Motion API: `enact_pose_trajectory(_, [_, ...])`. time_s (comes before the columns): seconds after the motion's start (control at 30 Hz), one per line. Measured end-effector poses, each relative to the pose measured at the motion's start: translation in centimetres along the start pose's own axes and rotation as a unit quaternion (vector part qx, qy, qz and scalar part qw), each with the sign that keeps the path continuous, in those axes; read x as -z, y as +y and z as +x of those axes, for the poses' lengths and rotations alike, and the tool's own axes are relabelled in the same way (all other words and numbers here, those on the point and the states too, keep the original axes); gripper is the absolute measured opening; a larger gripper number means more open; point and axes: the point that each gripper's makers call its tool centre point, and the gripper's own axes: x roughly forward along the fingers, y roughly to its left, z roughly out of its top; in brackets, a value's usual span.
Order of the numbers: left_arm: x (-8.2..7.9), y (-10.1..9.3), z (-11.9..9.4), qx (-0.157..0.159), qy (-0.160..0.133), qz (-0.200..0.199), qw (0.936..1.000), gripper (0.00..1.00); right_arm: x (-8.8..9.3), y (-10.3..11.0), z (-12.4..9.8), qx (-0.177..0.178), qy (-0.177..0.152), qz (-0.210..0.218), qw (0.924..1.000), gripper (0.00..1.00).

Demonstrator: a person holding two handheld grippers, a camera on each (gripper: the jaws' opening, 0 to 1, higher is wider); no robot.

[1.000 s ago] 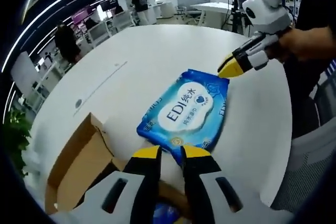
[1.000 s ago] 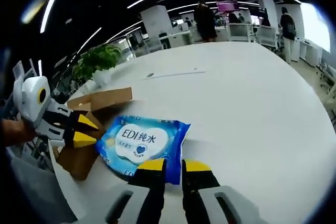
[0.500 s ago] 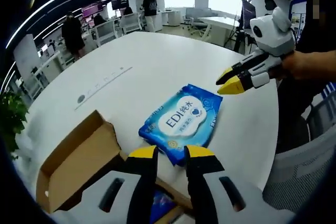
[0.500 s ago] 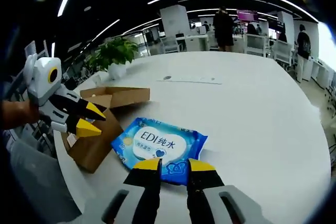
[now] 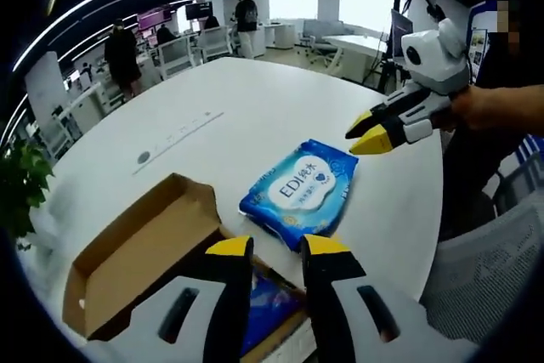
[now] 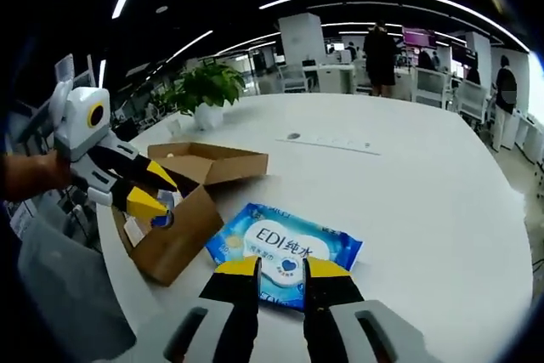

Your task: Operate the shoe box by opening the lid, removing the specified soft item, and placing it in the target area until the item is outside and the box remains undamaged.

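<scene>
A blue wipes pack lies flat on the white table, beside the open cardboard shoe box; nothing holds it. In the right gripper view the pack sits just beyond my right gripper, whose jaws stand open with nothing between them. My left gripper hovers open over the box's near end, where another blue item lies inside. The left gripper appears over the box, with the lid folded back. The right gripper hangs just past the pack, jaws slightly apart.
The round white table has a small disc and a seam line in its middle. A potted plant stands at its far edge. A hand holds the right gripper, with a grey chair below. People stand among the desks behind.
Both grippers have drawn back from the pack, which stays on the table. The left gripper now sits further back over the box, so more of the open lid shows.
</scene>
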Motion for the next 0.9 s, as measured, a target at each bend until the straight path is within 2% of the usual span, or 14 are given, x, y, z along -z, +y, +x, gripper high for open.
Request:
enact_pose_trajectory(0.2, [0.9, 1.0, -1.2, -0.004, -0.005, -0.007, 1.0000, 0.22, -0.8, 1.5, 0.4, -0.015, -0.002, -0.012, 0.9998, 0.16])
enact_pose_trajectory(0.47, [3.1, 2.5, -2.7, -0.001, 0.000, -0.015, 0.9999, 0.21, -2.0, 4.2, 1.4, -0.045, -0.005, -0.038, 0.9983, 0.15])
enact_pose_trajectory(0.9, [6.5, 4.1, -3.9, 0.000, 0.016, -0.023, 0.9996, 0.20, -3.9, 8.5, 3.5, -0.086, -0.004, -0.076, 0.9933, 0.14])
